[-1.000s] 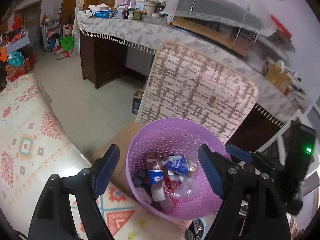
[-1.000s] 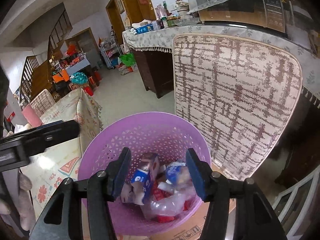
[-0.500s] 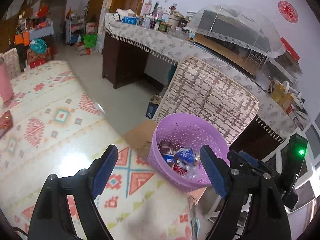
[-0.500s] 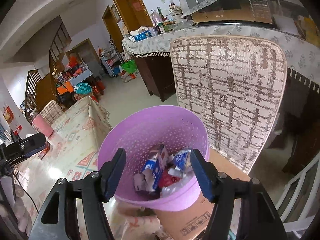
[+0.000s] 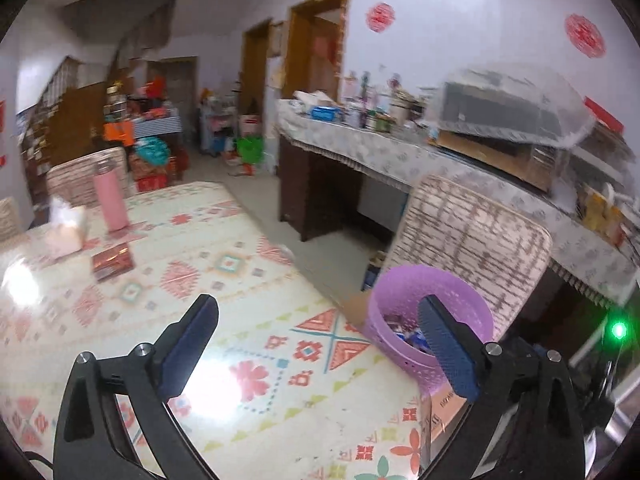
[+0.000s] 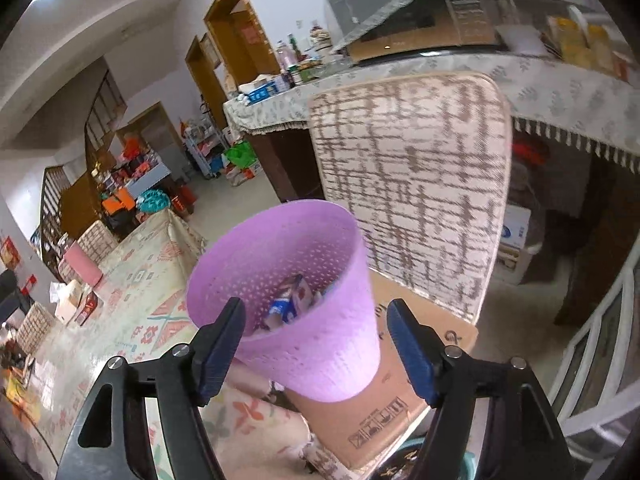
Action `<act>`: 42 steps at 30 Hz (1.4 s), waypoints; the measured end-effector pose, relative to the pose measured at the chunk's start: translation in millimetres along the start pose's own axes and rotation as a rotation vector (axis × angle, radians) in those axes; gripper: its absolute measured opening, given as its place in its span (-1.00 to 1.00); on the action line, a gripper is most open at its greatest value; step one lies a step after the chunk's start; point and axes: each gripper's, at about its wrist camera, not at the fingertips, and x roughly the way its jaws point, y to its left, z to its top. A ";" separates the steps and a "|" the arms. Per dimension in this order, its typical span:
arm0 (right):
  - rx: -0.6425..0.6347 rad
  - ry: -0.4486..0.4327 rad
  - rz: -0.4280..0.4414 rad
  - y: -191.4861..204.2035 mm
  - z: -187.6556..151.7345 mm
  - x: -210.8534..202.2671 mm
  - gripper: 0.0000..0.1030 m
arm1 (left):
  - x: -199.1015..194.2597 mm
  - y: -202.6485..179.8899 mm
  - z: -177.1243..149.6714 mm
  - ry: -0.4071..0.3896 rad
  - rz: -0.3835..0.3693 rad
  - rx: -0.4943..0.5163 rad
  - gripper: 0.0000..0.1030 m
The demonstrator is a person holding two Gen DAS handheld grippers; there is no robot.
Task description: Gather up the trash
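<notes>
A purple perforated waste basket (image 6: 316, 344) stands on a cardboard box (image 6: 400, 396) beside the table; it holds cartons and wrappers (image 6: 290, 306). It also shows in the left wrist view (image 5: 400, 344), right of the table. My right gripper (image 6: 316, 348) is open and empty, in front of the basket's near wall. My left gripper (image 5: 320, 344) is open and empty above the patterned tablecloth (image 5: 224, 304), to the left of the basket.
A pink bottle (image 5: 110, 202), a tissue pack (image 5: 66, 230) and a red flat box (image 5: 112, 266) sit on the far table. A woven chair back (image 6: 412, 184) stands behind the basket. A cluttered counter (image 5: 400, 148) runs along the wall.
Both grippers have pulled back and away from the basket. The left view has swung left over the table. The right view now sees the basket from the side rather than from above.
</notes>
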 end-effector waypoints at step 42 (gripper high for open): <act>-0.065 0.062 0.037 -14.3 -27.9 25.6 0.59 | 37.9 -38.6 -29.5 0.055 0.240 0.104 1.00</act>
